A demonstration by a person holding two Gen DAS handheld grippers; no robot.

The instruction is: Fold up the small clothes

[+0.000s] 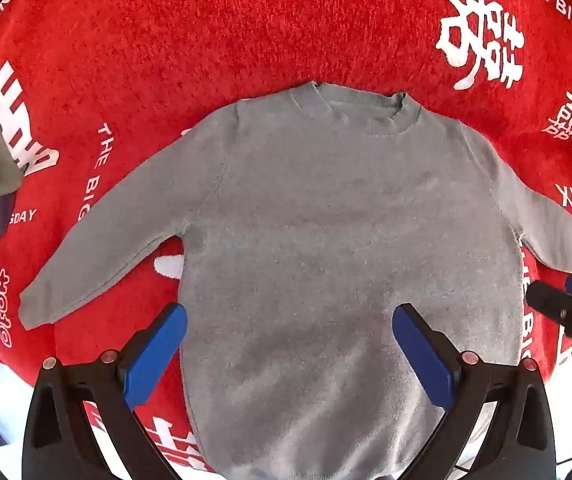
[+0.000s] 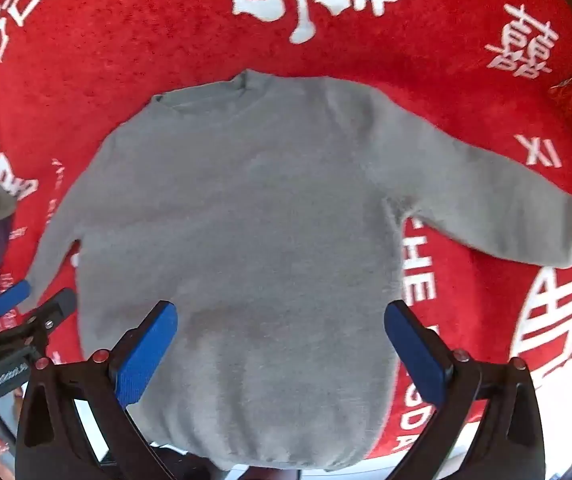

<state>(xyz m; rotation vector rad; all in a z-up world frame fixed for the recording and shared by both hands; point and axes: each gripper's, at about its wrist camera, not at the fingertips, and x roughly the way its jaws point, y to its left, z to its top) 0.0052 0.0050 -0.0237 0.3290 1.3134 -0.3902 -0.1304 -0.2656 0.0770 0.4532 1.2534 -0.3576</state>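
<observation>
red printed cloth (image 1: 246,32), possibly white floor

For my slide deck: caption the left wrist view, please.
Open left gripper hovers above a gray sweater spread flat on a red blanket.

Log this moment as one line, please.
stage: pre-fold | grey sweater: flat on red blanket, sleeves out | left gripper: jaws open, empty | right gripper: jaws open, empty

sweater (image 1: 349,240): soft matt grey knit | blanket (image 1: 206,40): fuzzy red pile cloth
</observation>
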